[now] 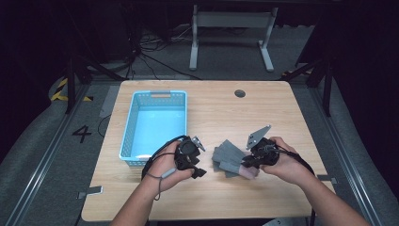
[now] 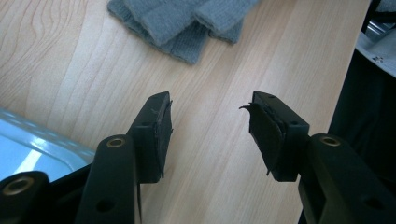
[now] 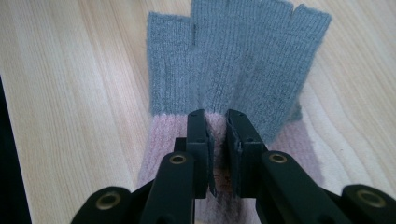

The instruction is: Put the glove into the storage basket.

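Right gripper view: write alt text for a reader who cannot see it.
The right hand-held gripper has its two black jaws pinched on the pink cuff of a grey knit glove that lies flat on a light wooden table. The glove's grey fingers point away from the camera.

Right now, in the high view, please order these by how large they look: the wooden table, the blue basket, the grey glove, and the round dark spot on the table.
1. Wooden table, by far the largest.
2. Blue basket.
3. Grey glove, partly hidden by the right tool, yet clearly smaller than the basket.
4. Round dark spot, the smallest.
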Available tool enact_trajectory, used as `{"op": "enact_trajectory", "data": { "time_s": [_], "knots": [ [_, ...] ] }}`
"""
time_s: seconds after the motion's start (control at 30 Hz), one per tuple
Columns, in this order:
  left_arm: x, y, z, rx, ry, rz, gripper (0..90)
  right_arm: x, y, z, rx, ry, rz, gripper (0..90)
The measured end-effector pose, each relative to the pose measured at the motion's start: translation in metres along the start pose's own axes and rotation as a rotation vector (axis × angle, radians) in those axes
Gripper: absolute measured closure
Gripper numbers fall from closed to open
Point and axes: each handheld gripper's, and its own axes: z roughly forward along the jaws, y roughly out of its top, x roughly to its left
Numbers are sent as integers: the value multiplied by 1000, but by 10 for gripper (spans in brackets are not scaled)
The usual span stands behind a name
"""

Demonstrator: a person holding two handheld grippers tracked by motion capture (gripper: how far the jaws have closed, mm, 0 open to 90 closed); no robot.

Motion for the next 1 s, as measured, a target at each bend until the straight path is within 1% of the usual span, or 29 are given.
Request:
{"op": "enact_trajectory", "data": {
  "time_s": [0.03, 0.07, 0.13, 0.2, 0.23, 0.27, 0.3, 0.33, 0.4, 0.5, 0.6, 0.67, 0.7, 0.73, 0.77, 0.8, 0.83, 0.97, 1.0],
  "knots": [
    [0, 0, 1, -1, 3, -7, 494, 0, -1, 1, 3, 4, 3, 804],
    [1, 0, 3, 7, 7, -3, 493, 0, -2, 3, 4, 5, 2, 802],
    [1, 1, 6, 7, 12, -11, 493, 0, -4, 6, 9, 6, 7, 795],
    [1, 1, 9, 8, 19, -12, 493, 0, -5, 8, 7, 7, 14, 766],
    [1, 2, 11, 9, 25, -8, 493, 0, -6, 9, 3, 10, 20, 739],
    [1, 2, 13, 17, 34, -5, 493, 1, -6, 9, 1, 5, 19, 743],
    [1, 3, 15, 21, 36, 4, 488, 2, -7, 9, 1, -6, 16, 711],
    [0, 3, 17, 24, 39, 5, 487, 2, -7, 8, -2, -13, 19, 687],
    [1, 5, 20, 25, 40, 8, 492, 4, -9, 3, -36, -20, 22, 673],
    [1, 9, 22, 16, 40, 8, 504, 5, -14, -6, -77, -37, 42, 657],
    [2, 12, 22, 13, 49, 16, 515, 5, -23, -15, -112, -60, 81, 645],
    [1, 14, 23, 14, 54, 16, 513, 4, -30, -19, -131, -73, 117, 638],
    [1, 14, 23, 16, 57, 17, 507, 2, -35, -21, -136, -77, 144, 636],
    [2, 15, 24, 15, 61, 24, 498, 0, -38, -22, -134, -77, 156, 624],
    [2, 15, 24, 14, 63, 24, 495, -2, -42, -22, -119, -78, 176, 617],
    [2, 15, 24, 12, 64, 22, 495, -3, -45, -23, -112, -77, 181, 617],
    [2, 15, 24, 12, 64, 21, 494, -5, -49, -24, -102, -77, 200, 618],
    [3, 16, 26, 8, 73, 19, 497, -8, -61, -25, -64, -74, 227, 634],
    [4, 16, 27, 14, 80, 33, 520, -8, -62, -25, -56, -75, 226, 639]
  ]
}}
